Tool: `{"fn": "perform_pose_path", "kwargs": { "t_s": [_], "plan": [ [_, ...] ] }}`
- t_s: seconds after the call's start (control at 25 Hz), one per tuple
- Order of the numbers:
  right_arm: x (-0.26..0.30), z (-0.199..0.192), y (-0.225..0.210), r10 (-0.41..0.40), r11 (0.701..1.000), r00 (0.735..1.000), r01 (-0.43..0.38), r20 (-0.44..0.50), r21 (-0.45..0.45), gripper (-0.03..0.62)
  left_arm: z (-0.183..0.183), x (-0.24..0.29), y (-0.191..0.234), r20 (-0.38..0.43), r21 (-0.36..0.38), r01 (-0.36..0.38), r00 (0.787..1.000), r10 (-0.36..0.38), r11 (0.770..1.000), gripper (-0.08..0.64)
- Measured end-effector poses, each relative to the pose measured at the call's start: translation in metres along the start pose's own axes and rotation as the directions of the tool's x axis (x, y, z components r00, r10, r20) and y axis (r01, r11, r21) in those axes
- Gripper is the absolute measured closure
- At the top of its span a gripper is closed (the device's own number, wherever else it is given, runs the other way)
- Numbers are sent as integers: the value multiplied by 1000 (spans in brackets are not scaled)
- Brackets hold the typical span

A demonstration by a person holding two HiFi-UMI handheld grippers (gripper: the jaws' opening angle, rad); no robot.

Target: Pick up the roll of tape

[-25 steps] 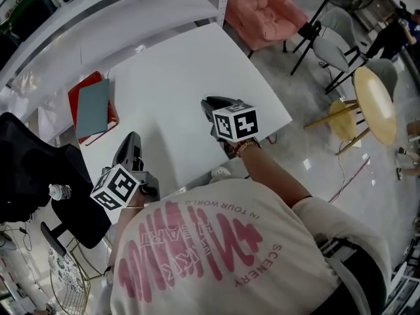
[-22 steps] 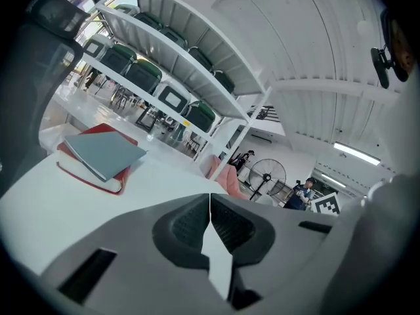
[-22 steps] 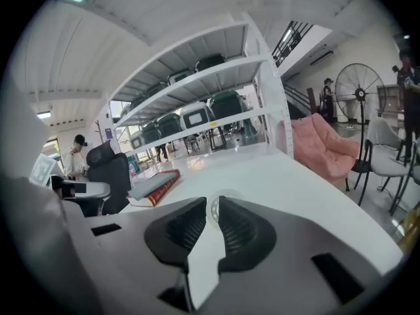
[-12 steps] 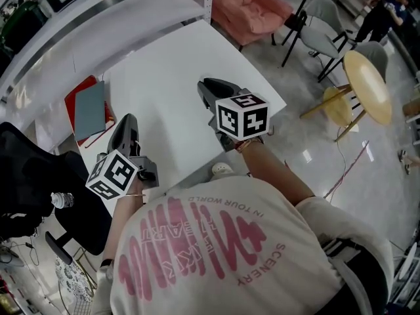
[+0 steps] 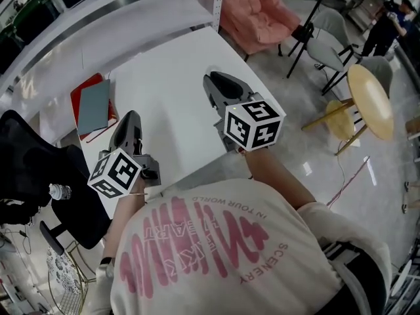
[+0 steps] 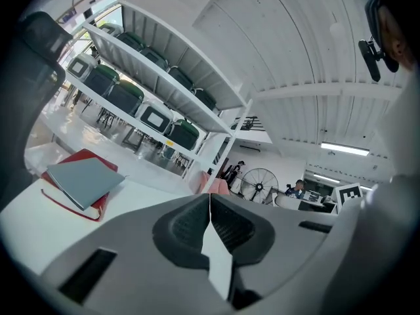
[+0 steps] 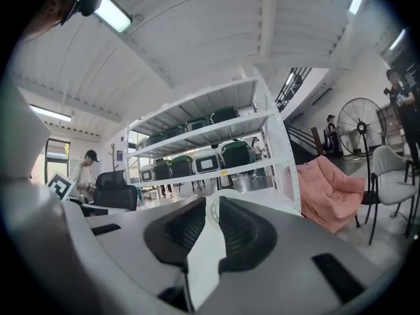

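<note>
Currently the right tongs [image 5: 222, 84] grasp a whitish roll of tape [image 7: 212, 212] edge-on between the pads, over the white worktop [image 5: 164, 77]; their jaws have just eased slightly wider. The left tongs [image 5: 130, 125] are clenched, with nothing between them.

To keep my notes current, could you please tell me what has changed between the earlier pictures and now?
The right hand-held gripper rose toward the camera. Its jaws have just opened slightly, yet they still pinch what looks like the roll of tape. The left hand-held gripper lifted a little, jaws shut. The notebooks and white table stayed put.
</note>
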State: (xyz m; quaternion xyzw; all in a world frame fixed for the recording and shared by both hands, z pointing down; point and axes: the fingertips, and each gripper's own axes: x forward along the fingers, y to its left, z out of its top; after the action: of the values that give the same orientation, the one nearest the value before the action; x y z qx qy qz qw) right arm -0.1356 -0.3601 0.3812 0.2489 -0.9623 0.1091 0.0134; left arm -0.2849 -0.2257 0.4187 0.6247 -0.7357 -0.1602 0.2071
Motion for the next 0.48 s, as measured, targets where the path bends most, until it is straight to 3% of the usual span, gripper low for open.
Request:
{"fn": "perform_pose_path", "kwargs": {
  "t_s": [0.16, 0.48],
  "plan": [
    [-12, 9, -13, 12, 999, 1000, -12, 2, 30, 514, 4, -4, -22, 26, 0, -23, 999, 23, 1000, 535],
    [-47, 9, -27, 44, 999, 998, -45, -38, -26, 514, -19, -16, -61, 45, -30, -57, 997, 59, 998, 535]
  ]
}}
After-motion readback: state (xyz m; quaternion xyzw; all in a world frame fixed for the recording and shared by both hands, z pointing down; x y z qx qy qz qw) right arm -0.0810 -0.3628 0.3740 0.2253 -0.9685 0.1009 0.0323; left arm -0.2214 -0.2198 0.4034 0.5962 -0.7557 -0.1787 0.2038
